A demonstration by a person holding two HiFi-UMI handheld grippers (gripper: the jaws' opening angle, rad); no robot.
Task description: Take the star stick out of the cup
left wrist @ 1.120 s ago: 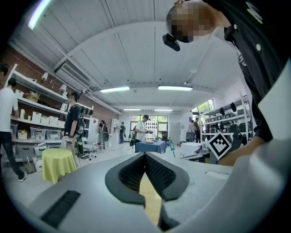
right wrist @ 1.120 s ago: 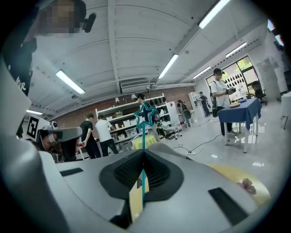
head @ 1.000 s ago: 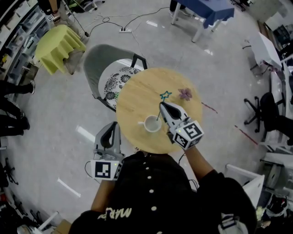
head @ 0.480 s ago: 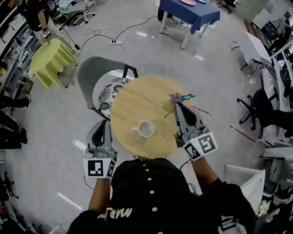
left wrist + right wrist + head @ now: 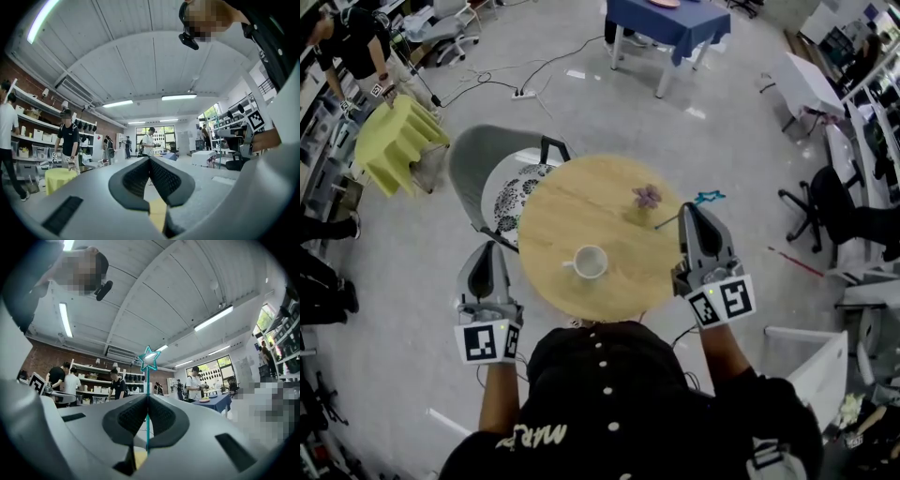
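Observation:
The star stick [image 5: 708, 198] is a thin teal rod topped with a teal star outline. My right gripper [image 5: 688, 210] is shut on it at the table's right edge, with the star out past the rim over the floor. In the right gripper view the star stick [image 5: 149, 359] stands up from between the closed jaws of the right gripper [image 5: 148, 401]. The white cup [image 5: 589, 262] stands upright and clear of the stick near the front of the round wooden table [image 5: 567, 211]. My left gripper [image 5: 490, 248] hangs off the table's left side, shut and empty, as the left gripper view [image 5: 150, 160] confirms.
A small purple flower-shaped object [image 5: 648, 196] lies on the table behind the cup. A grey chair with a patterned cushion [image 5: 502, 183] stands at the table's far left. Farther off are a yellow-draped stand [image 5: 394, 141], a blue table [image 5: 666, 23], an office chair [image 5: 825, 211] and floor cables.
The right gripper has drawn the star stick out of the cup and carried it right, past the flower to the table's edge. The left gripper has drifted slightly left.

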